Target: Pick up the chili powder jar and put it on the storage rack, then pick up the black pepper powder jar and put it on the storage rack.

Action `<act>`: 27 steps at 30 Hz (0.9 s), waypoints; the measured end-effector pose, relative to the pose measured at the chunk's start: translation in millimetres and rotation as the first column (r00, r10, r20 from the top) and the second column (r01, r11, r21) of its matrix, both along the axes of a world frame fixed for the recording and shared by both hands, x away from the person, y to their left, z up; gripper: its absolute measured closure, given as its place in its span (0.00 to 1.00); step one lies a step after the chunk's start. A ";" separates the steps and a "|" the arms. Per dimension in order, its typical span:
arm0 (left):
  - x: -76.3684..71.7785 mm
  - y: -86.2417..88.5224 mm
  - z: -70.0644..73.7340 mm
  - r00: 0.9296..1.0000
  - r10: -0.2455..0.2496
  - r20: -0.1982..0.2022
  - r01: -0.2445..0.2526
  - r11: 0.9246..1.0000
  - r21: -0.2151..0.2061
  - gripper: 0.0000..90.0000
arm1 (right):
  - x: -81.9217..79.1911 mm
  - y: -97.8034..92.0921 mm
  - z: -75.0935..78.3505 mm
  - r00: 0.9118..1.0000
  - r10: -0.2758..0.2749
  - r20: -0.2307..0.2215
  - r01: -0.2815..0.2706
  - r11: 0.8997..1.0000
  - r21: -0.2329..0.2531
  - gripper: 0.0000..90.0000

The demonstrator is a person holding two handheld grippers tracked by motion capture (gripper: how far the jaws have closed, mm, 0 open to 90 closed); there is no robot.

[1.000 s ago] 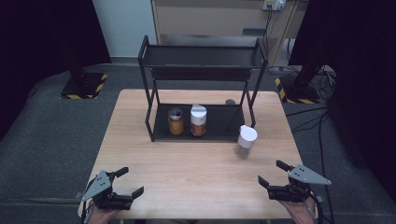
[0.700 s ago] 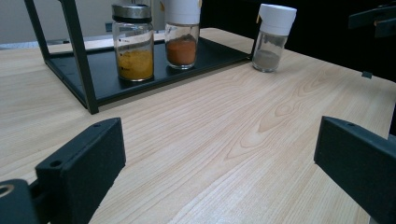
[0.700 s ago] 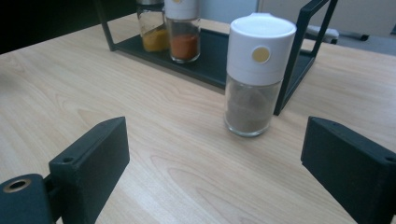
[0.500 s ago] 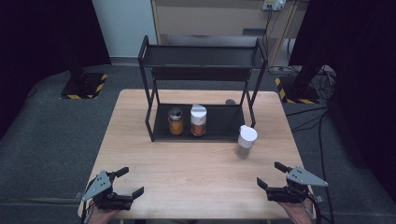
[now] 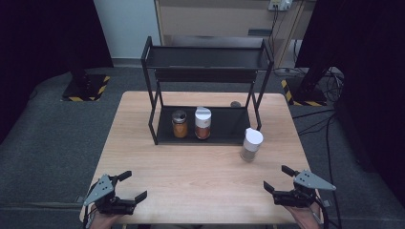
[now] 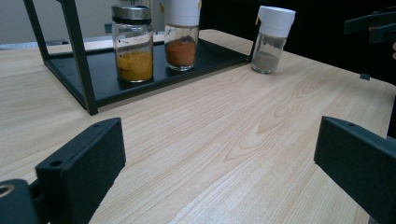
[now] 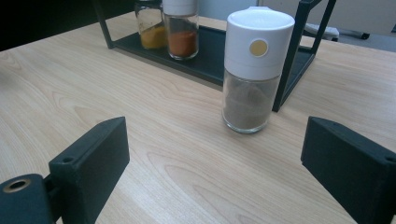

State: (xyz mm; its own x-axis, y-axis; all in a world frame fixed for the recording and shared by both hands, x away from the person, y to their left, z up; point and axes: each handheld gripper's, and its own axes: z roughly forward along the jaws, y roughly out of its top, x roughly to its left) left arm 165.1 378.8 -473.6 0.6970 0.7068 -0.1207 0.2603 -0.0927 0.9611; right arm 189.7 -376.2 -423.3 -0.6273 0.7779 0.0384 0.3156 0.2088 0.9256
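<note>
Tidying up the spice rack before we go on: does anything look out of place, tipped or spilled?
One thing: the white-capped jar stands upright on the bare table beside the rack's right front leg, while the other two jars sit on the bottom shelf. Nothing is tipped or spilled.

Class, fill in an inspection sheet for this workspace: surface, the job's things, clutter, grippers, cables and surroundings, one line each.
Surface: wooden table, bare at the front.
Job's things: white-capped jar upright on the table, just outside the black rack's right front post; yellow-spice jar and red-spice jar side by side on the rack's bottom shelf; top shelf bare.
Clutter: a small dark object behind the rack, too small to tell.
Grippers: left gripper and right gripper at the near edge, jaws open, holding nothing.
Cables: several on the floor at the right; more hang from a wall socket.
Surroundings: grey floor, striped stand bases, dark curtains.
</note>
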 end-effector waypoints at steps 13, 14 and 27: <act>0.4 0.1 -0.5 1.000 -0.002 0.003 0.002 1.000 -0.004 0.01 | -0.7 -1.4 -0.5 1.000 -0.005 0.000 0.005 1.000 0.004 0.09; 0.3 0.0 -0.2 1.000 -0.002 0.002 0.002 1.000 -0.001 0.01 | -0.8 -1.4 -0.4 1.000 -0.006 0.000 0.006 1.000 0.004 0.09; 0.5 -0.4 0.1 1.000 -0.006 0.007 0.006 1.000 0.001 0.01 | -6.0 -0.9 2.4 0.999 -0.037 0.005 0.037 0.999 0.011 0.08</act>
State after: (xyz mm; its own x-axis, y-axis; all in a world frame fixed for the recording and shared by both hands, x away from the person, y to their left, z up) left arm 165.6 378.4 -473.4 0.7019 0.7029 -0.1153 0.2533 -0.0951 0.9627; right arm 183.7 -377.1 -420.8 -0.5984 0.8000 0.0438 0.3178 0.1868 0.9296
